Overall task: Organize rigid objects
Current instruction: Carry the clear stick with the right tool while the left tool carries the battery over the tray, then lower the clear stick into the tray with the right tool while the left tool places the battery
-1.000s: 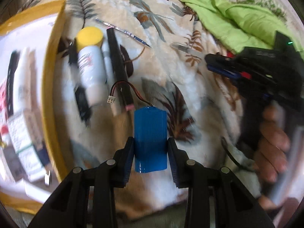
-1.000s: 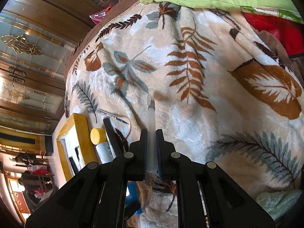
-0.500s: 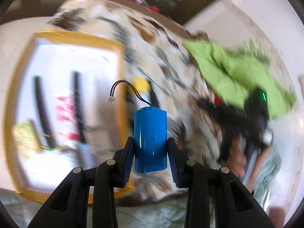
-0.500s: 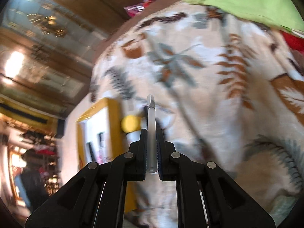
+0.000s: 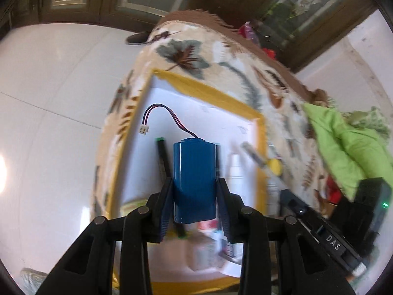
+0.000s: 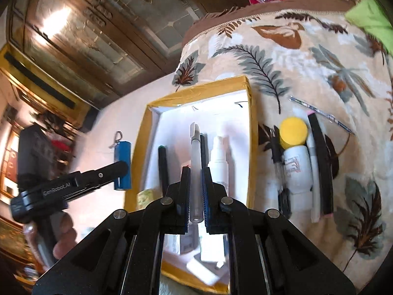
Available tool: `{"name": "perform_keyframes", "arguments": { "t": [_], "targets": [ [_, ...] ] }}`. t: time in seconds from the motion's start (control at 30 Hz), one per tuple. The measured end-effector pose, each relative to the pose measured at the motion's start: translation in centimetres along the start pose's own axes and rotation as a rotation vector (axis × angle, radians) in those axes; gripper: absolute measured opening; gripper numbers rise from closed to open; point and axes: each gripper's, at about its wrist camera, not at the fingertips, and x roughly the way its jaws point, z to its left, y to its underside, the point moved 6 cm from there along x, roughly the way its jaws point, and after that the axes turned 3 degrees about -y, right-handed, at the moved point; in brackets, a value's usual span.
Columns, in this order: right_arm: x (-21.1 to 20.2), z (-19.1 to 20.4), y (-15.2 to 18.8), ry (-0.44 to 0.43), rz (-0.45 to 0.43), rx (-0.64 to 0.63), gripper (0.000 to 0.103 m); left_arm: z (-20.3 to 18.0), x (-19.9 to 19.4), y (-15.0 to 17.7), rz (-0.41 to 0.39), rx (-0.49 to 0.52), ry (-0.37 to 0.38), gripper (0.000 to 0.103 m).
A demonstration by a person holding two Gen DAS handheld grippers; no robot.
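My left gripper is shut on a blue cylindrical battery pack with a red-black wire and a white plug. It hangs over the white inside of a yellow-rimmed box. My right gripper is shut on a thin translucent grey pen, also above the box. In the right wrist view the left gripper with the battery pack is over the box's left edge. Inside the box lie a black pen and a white spray bottle.
On the leaf-patterned blanket right of the box lie a yellow-capped white bottle, a black stick, a dark pen and a thin patterned pen. A green cloth lies farther right. White floor is left of the bed.
Both grippers have swung left from over the blanket to above the yellow-rimmed box, rolling as they went. Each still holds the same thing.
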Motion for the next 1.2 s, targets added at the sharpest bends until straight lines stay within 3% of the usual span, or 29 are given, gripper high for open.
{"name": "perform_keyframes", "arguments": {
  "t": [0.2,0.37,0.63,0.8,1.2],
  "targets": [
    [1.3,-0.4,-0.4,0.199,-0.054,-0.04,0.008,1.7,1.9,0.2,0.038,-0.026,-0.06,0.034],
    [3.7,-1.2,0.2,0.287,0.003,-0.052,0.008,2.2,3.0,-0.1,0.02,-0.023,-0.134,0.034],
    [5.3,-1.4,1.2,0.308,0.063,-0.062,0.008,3.0,4.3,-0.1,0.017,0.019,-0.287,0.034],
    [5.6,-1.4,1.3,0.315,0.079,-0.068,0.008,3.3,5.1,0.1,0.038,0.025,-0.343,0.034],
    [7.0,-2.3,2.1,0.305,0.142,-0.023,0.008,3.1,5.8,-0.4,0.059,-0.022,-0.323,0.035]
  ]
}}
